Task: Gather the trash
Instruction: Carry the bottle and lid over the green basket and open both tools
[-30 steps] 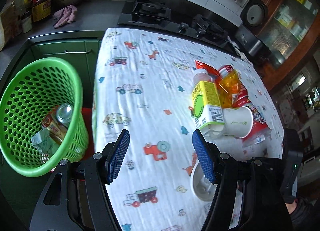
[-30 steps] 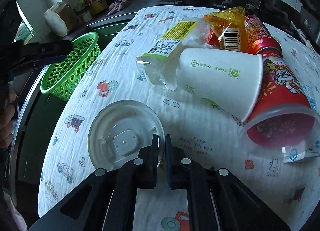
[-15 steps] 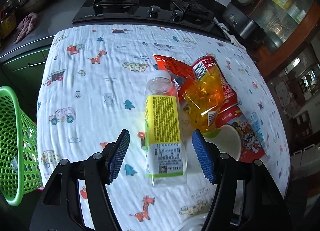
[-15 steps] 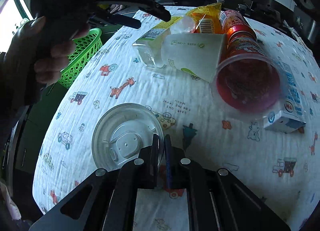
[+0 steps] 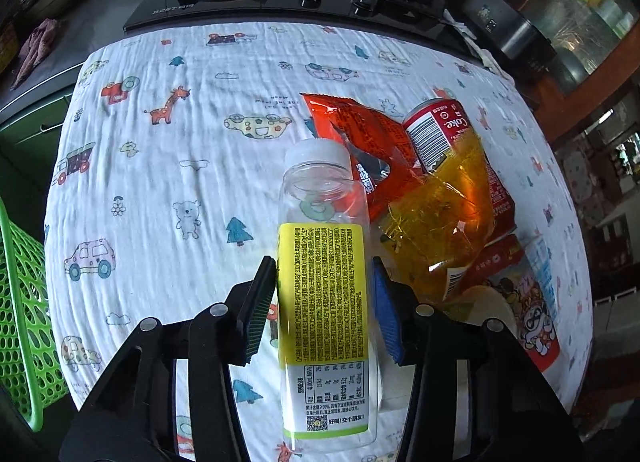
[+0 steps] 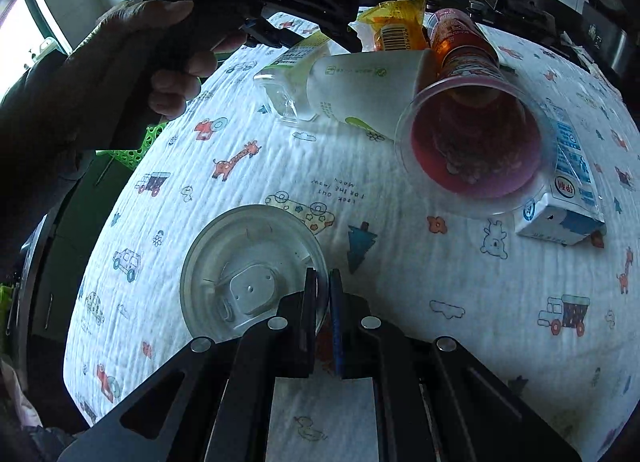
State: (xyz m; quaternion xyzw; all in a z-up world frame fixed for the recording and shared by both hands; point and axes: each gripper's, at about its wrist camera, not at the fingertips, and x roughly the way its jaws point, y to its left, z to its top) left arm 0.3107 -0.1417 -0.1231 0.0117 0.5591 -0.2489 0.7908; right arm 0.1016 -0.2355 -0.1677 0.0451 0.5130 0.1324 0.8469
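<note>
Bottle [image 5: 324, 294], clear plastic with a yellow label and white cap, lies on the tabletop [image 5: 168, 166] in the left wrist view, its long axis running straight away from the camera, cap at the far end. The left gripper [image 5: 322, 314] straddles its labelled middle; its jaws are closing, one pad at each flank, apparently not yet pressing. Wrappers and a red can [image 5: 436, 134] crowd its right side, and the green basket [image 5: 24, 314] stands off the tabletop's left edge.

In the right wrist view, the right gripper [image 6: 323, 302] has its jaws closed on the rim of a white lid [image 6: 248, 274], near the tabletop's front. The bottle lies well beyond it, under the left gripper, so the left hand [image 6: 132, 62] is the nearer one.
</note>
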